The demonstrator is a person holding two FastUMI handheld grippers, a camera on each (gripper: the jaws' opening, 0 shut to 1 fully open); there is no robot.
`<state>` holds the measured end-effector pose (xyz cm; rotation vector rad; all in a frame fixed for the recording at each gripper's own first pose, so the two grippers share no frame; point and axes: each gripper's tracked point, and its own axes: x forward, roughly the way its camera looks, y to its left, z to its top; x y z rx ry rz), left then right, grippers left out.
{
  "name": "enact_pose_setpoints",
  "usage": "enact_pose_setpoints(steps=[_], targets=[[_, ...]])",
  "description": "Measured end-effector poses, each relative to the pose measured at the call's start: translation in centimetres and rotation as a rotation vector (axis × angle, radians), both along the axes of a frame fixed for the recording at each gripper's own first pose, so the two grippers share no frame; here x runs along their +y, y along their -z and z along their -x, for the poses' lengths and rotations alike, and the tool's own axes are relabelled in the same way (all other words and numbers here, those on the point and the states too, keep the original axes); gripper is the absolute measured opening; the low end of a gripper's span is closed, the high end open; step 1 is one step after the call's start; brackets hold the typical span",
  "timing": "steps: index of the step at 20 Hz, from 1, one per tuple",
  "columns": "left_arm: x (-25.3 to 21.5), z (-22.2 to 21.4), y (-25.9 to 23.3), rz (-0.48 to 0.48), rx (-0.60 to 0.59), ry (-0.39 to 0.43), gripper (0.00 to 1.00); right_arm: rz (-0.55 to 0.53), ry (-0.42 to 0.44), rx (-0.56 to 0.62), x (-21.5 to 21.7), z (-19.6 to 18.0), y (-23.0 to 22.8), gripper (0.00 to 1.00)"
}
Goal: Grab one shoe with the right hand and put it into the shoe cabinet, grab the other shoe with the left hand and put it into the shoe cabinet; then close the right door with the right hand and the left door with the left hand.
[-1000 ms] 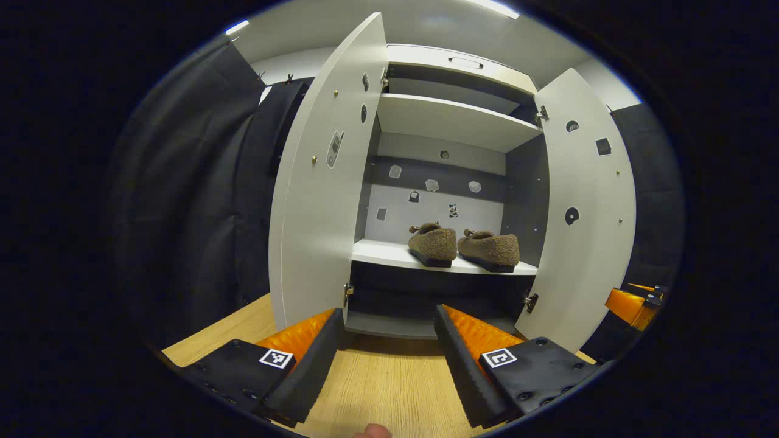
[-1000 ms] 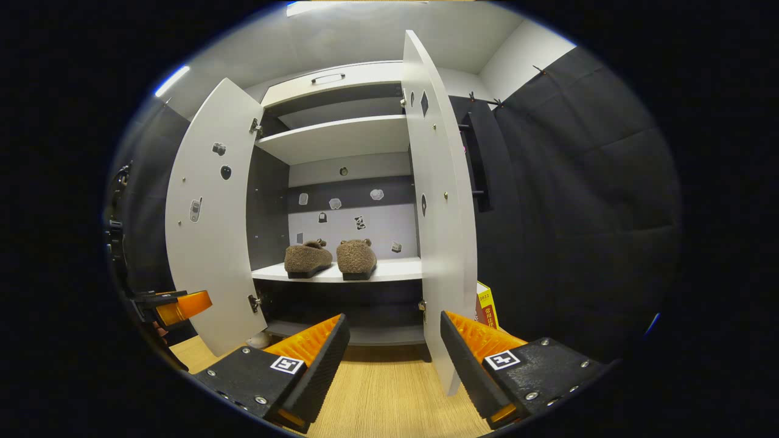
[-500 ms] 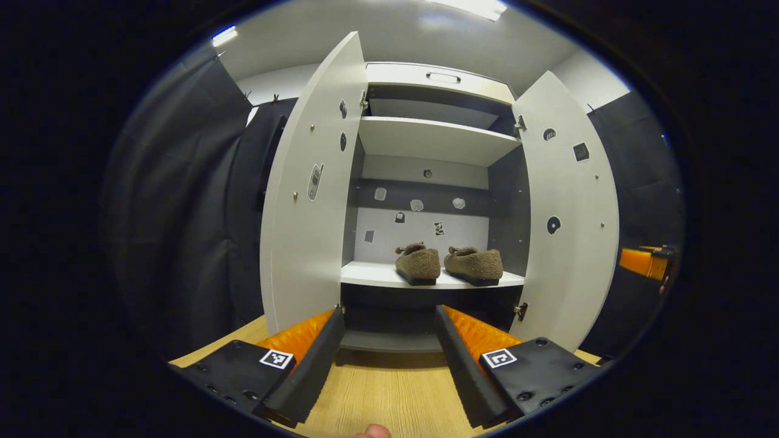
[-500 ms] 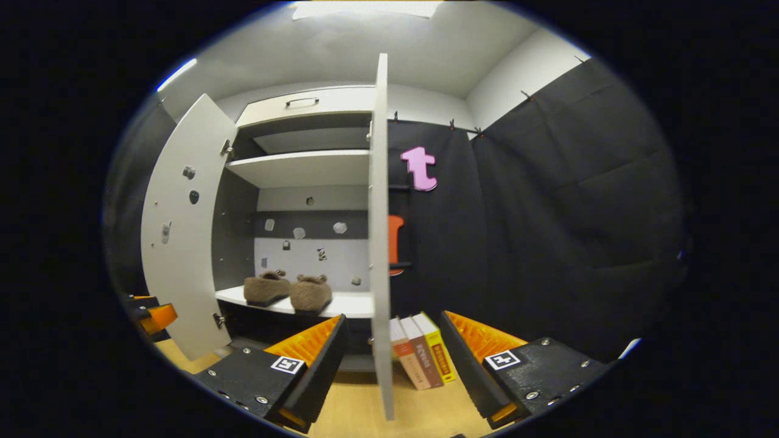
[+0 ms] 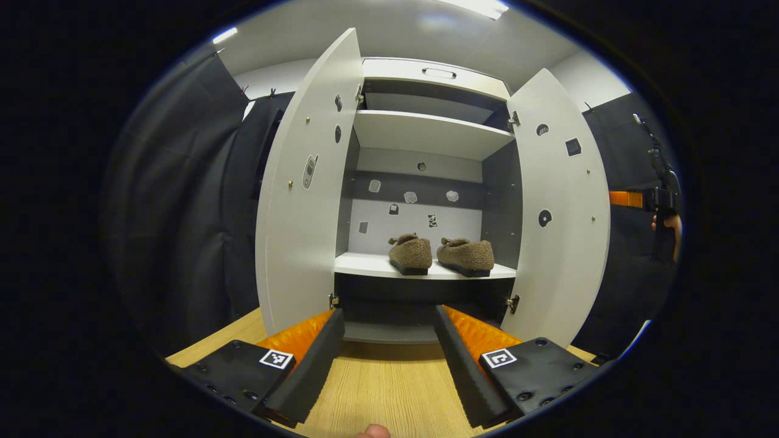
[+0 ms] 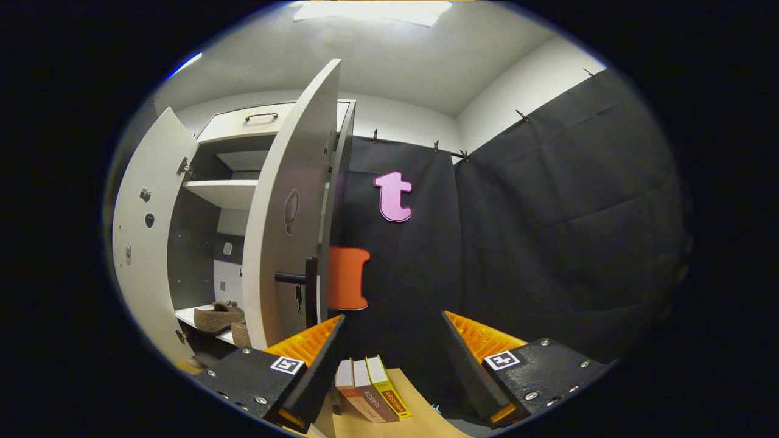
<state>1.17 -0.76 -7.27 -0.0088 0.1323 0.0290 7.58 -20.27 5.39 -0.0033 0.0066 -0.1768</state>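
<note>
Fingers of your right gripper (image 6: 389, 359) spread, empty; right door (image 6: 286, 219) stands upright, left of them, outer face toward you. Left gripper (image 5: 389, 353) likewise spread.

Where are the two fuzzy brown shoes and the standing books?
left fuzzy brown shoe (image 5: 411, 253), left gripper view, its heel.
right fuzzy brown shoe (image 5: 467, 256), left gripper view, its side.
three standing books (image 6: 372, 395), right gripper view, middle spine.

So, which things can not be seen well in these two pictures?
- Shoes, right gripper view: partly hidden behind the right door.
- Books, right gripper view: lower ends cut off behind the right claw finger; titles too small.
- Stickers on the cabinet's back wall, left gripper view: too small to tell what they show.
- Right claw, left gripper view, far right edge: fingers behind the door, open or shut unclear there.
</note>
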Motion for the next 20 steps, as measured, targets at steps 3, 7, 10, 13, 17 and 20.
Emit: enact_pose_setpoints(steps=[3,7,10,13,17,20], targets=[[0.6,0.0,0.4,0.008,0.012,-0.019,0.99,0.006,-0.007,-0.011,0.2,-1.1,-0.2,0.92],[1.2,0.2,0.6,-0.001,0.011,-0.032,0.99,0.022,0.011,-0.013,0.5,-1.1,-0.2,0.91],[1.4,-0.1,0.3,-0.002,0.0,-0.036,0.97,0.028,0.023,-0.025,0.6,-1.0,-0.3,0.9],[1.4,-0.3,0.2,0.006,-0.003,-0.032,0.97,0.031,0.031,-0.022,1.1,-0.9,-0.2,0.9],[1.6,-0.6,0.1,0.002,-0.009,-0.027,0.97,0.038,0.026,-0.028,2.6,-0.5,-0.4,0.89],[1.5,-0.7,0.1,0.007,-0.013,-0.023,0.96,0.034,0.007,-0.028,4.3,-0.1,-0.4,0.89]])
